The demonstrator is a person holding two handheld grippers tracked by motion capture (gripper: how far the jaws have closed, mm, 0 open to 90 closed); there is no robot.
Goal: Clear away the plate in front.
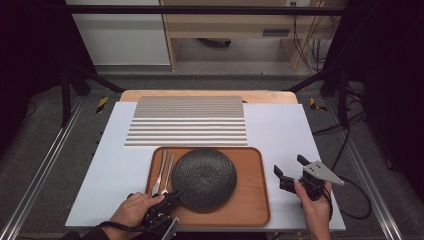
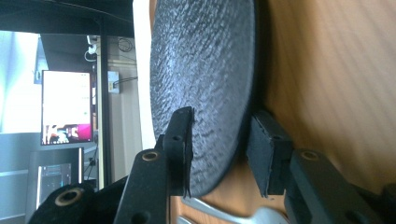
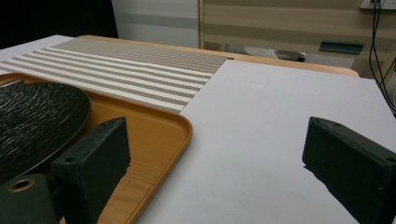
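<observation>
A round black textured plate [image 1: 204, 177] lies on a brown wooden tray [image 1: 252, 200], with two metal forks [image 1: 162, 172] side by side to its left. My left gripper [image 1: 172, 196] is at the plate's near-left rim. In the left gripper view the plate [image 2: 205, 70] has its rim between the jaws of my left gripper [image 2: 224, 140]. One pad lies against the top face, and the other stands a little off the underside by the tray [image 2: 327, 70]. My right gripper [image 1: 288, 166] is open over the white table, right of the tray, with nothing in it.
A striped beige placemat [image 1: 187, 121] lies beyond the tray on the white tabletop [image 1: 285, 127]. In the right gripper view the tray's corner [image 3: 154, 135] and the plate [image 3: 32, 121] sit left of the right gripper [image 3: 215, 154]. Cables hang past the table's right edge.
</observation>
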